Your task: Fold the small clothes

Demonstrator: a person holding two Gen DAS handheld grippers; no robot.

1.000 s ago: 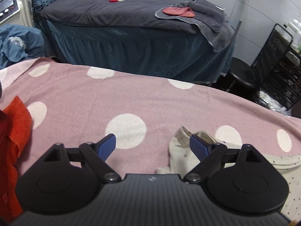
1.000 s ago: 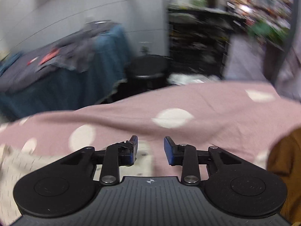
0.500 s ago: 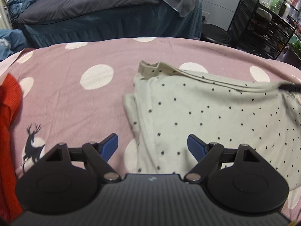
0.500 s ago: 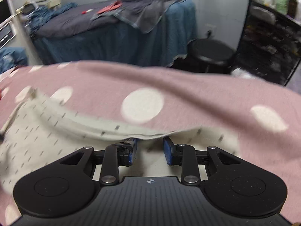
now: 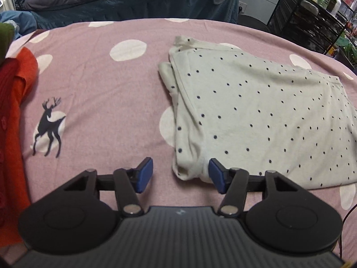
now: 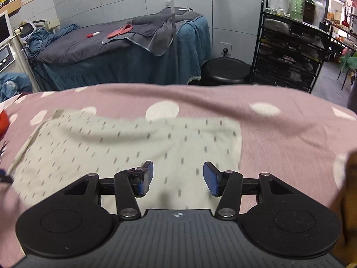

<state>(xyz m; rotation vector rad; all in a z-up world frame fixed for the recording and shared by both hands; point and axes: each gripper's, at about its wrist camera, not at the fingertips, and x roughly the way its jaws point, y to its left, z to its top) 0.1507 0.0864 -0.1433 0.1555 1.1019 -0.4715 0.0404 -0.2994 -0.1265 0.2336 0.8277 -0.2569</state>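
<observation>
A cream garment with dark dots (image 5: 256, 111) lies folded flat on the pink blanket with white spots (image 5: 100, 89). My left gripper (image 5: 181, 175) hovers at the garment's near left corner. Its jaws are closing with that bunched corner between them; the right pad (image 5: 217, 175) is at the cloth and the left pad (image 5: 145, 174) stands apart from it. In the right wrist view, blurred by motion, the same garment (image 6: 133, 147) spreads under my right gripper (image 6: 178, 177). Its jaws are opening with nothing held between them.
A red and orange garment (image 5: 13, 111) lies at the blanket's left edge, beside a black deer print (image 5: 49, 127). Beyond the blanket stand a bed with a dark cover (image 6: 111, 42), a black stool (image 6: 225, 69) and a black rack with bottles (image 6: 290, 49). Something brown (image 6: 350, 189) is at the right edge.
The right gripper let go of the garment's edge and opened; the garment now lies flat. The left gripper moved over to the garment's near left corner and its jaws narrowed.
</observation>
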